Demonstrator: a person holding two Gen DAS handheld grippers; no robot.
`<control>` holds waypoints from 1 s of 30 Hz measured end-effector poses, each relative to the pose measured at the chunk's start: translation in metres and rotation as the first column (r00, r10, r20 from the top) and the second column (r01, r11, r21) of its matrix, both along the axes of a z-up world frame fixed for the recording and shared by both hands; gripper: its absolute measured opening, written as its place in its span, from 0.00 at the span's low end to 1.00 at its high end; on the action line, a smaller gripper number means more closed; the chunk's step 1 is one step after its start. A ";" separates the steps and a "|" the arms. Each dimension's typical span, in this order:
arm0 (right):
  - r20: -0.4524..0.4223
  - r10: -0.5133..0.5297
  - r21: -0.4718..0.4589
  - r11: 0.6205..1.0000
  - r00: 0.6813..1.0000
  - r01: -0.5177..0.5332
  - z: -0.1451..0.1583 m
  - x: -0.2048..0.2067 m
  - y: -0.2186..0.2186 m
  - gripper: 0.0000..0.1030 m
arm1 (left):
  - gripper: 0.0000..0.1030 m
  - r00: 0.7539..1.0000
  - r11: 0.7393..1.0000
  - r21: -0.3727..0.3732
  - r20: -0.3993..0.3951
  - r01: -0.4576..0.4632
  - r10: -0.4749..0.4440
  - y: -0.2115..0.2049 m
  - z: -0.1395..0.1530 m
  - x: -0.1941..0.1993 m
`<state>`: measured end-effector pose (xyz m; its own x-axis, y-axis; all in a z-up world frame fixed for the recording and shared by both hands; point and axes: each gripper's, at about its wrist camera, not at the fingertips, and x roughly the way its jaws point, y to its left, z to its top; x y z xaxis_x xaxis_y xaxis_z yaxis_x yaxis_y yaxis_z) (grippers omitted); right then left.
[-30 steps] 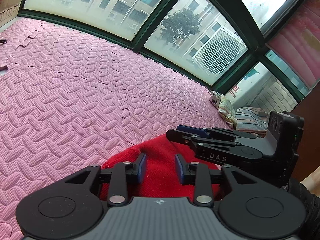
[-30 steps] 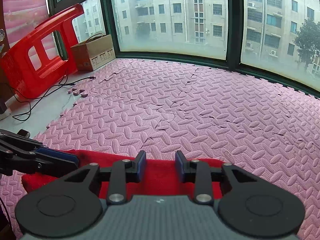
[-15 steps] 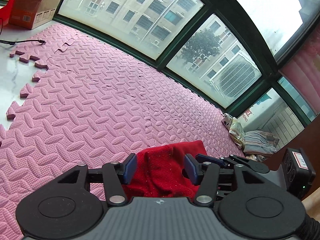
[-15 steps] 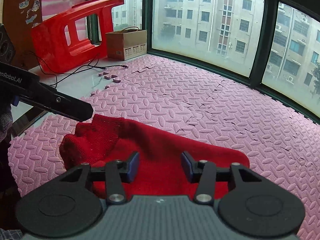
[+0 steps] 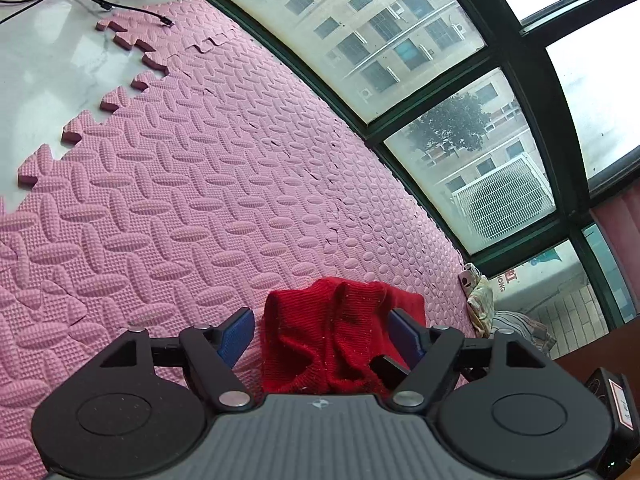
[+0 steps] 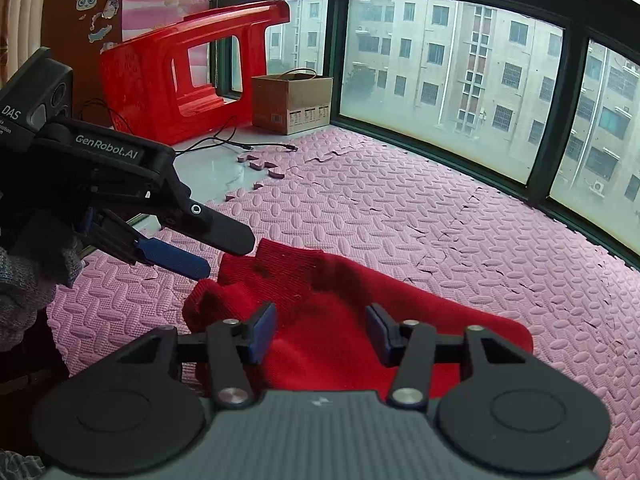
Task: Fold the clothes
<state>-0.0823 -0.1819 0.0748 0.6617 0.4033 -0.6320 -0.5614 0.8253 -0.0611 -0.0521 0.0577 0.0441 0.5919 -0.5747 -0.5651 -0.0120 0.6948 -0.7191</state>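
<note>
1. A red knitted garment (image 6: 352,312) lies bunched on a pink foam puzzle mat (image 6: 400,208), at the near edge of the mat in the right wrist view.
2. The right gripper (image 6: 320,330) hangs just above the garment with its two blue-padded fingers spread apart. Nothing is held between them; red cloth shows in the gap below.
3. The left gripper (image 5: 322,332) also has its fingers spread wide. A raised, rumpled fold of the red garment (image 5: 336,340) sits between the two blue pads, but the pads do not press on it.
4. In the right wrist view, the left gripper (image 6: 218,254) reaches in from the left, its fingertips just beside the garment's folded-up left end. Whether they touch the cloth cannot be told.
5. A gloved hand (image 6: 36,264) holds that gripper at the left edge.
6. Far left, on a pale floor beyond the mat, a red plastic stool (image 6: 180,76) lies tipped on its side, next to a cardboard box (image 6: 292,102) and a black cable (image 6: 224,144).
7. Large windows (image 6: 452,76) run along the far side of the mat.
8. In the left wrist view, a small heap of pale clothes (image 5: 492,312) rests at the mat's right end.
</note>
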 end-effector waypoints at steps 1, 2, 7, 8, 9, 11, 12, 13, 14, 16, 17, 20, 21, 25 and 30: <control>0.001 0.005 -0.005 1.000 1.000 -0.005 -0.001 0.000 0.002 0.49 | 0.74 1.000 1.000 -0.008 -0.007 0.002 -0.002 0.000 -0.003 -0.002; 0.002 0.008 -0.009 1.000 1.000 -0.008 -0.002 -0.001 0.003 0.49 | 0.75 1.000 1.000 -0.014 -0.014 0.007 -0.008 -0.001 -0.006 -0.004; -0.004 0.011 -0.018 1.000 1.000 -0.011 -0.004 -0.001 0.005 0.50 | 0.75 0.998 0.999 -0.044 -0.046 0.030 -0.032 -0.012 -0.017 -0.001; -0.004 0.012 -0.020 1.000 1.000 -0.012 -0.003 -0.001 0.005 0.50 | 0.75 0.998 0.999 -0.041 -0.051 0.033 -0.035 -0.014 -0.018 0.001; -0.003 0.014 -0.022 1.000 1.000 -0.015 -0.003 -0.001 0.005 0.50 | 0.74 0.997 0.999 -0.038 -0.059 0.037 -0.039 -0.017 -0.020 0.004; -0.003 0.017 -0.028 0.999 1.000 -0.017 -0.002 -0.002 0.005 0.52 | 0.73 0.996 0.998 -0.045 -0.069 0.046 -0.049 -0.021 -0.023 0.006; -0.005 0.018 -0.027 0.999 1.000 -0.018 -0.002 -0.002 0.004 0.53 | 0.72 0.996 0.998 -0.047 -0.072 0.049 -0.053 -0.022 -0.024 0.007; -0.009 0.019 -0.027 0.999 1.000 -0.019 -0.002 -0.003 0.002 0.54 | 0.71 0.996 0.998 -0.048 -0.073 0.051 -0.054 -0.023 -0.025 0.008; -0.013 0.019 -0.025 1.000 1.000 -0.019 -0.002 -0.003 0.001 0.55 | 0.71 0.996 0.997 -0.050 -0.074 0.051 -0.054 -0.023 -0.026 0.008; -0.020 0.015 -0.015 1.000 1.000 -0.015 -0.001 -0.004 -0.003 0.56 | 0.59 0.995 0.997 -0.053 -0.080 0.048 -0.053 -0.023 -0.028 0.009; -0.024 0.008 -0.009 1.000 1.000 -0.009 0.000 -0.005 -0.008 0.56 | 0.56 0.995 0.998 -0.052 -0.088 0.046 -0.050 -0.022 -0.030 0.010; -0.031 -0.021 0.004 1.000 0.999 0.021 0.002 -0.007 -0.021 0.57 | 0.56 0.994 0.997 -0.061 -0.101 0.042 -0.048 -0.021 -0.034 0.011; -0.040 -0.047 0.014 0.999 0.998 0.047 0.001 -0.005 -0.029 0.58 | 0.55 0.994 0.997 -0.060 -0.102 0.041 -0.047 -0.021 -0.034 0.012; -0.076 -0.148 0.048 0.987 0.986 0.152 -0.003 0.004 -0.064 0.58 | 0.48 0.994 0.998 -0.057 -0.101 0.041 -0.046 -0.021 -0.034 0.012; -0.127 -0.270 0.085 0.956 0.955 0.282 -0.009 0.015 -0.106 0.58 | 0.41 0.994 0.998 -0.049 -0.093 0.046 -0.051 -0.019 -0.034 0.012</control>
